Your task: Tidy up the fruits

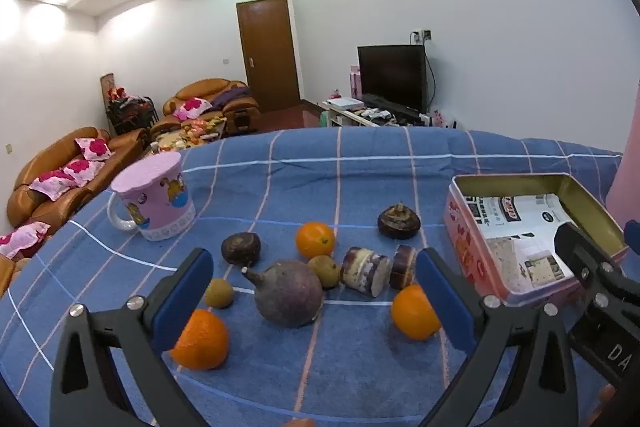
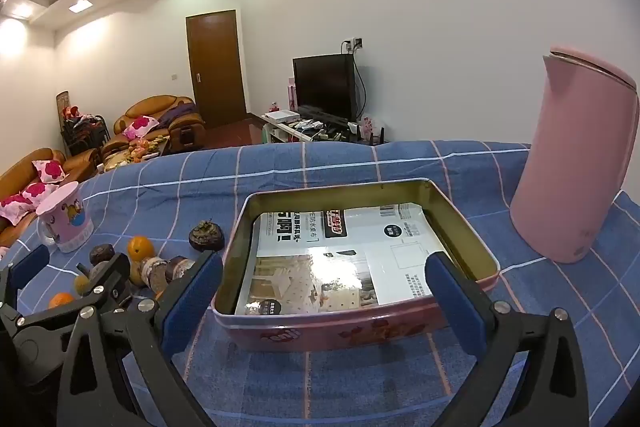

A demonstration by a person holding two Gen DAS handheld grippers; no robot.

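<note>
Fruits lie on a blue checked cloth (image 1: 352,183). In the left wrist view my open left gripper (image 1: 314,293) hangs over them, its jaws wide around a large purple fruit (image 1: 289,293). Near it are oranges (image 1: 202,339) (image 1: 414,311) (image 1: 315,239), small brown fruits (image 1: 219,293) (image 1: 325,270), dark water chestnuts (image 1: 241,247) (image 1: 399,222) and cut sugarcane pieces (image 1: 366,270). A pink tin (image 2: 360,323) lined with printed paper sits to the right. My open right gripper (image 2: 324,301) hovers at the tin's near wall and holds nothing.
A pink mug (image 1: 156,201) stands at the left of the cloth. A tall pink kettle (image 2: 576,163) stands right of the tin. Sofas, a door and a TV are in the room behind.
</note>
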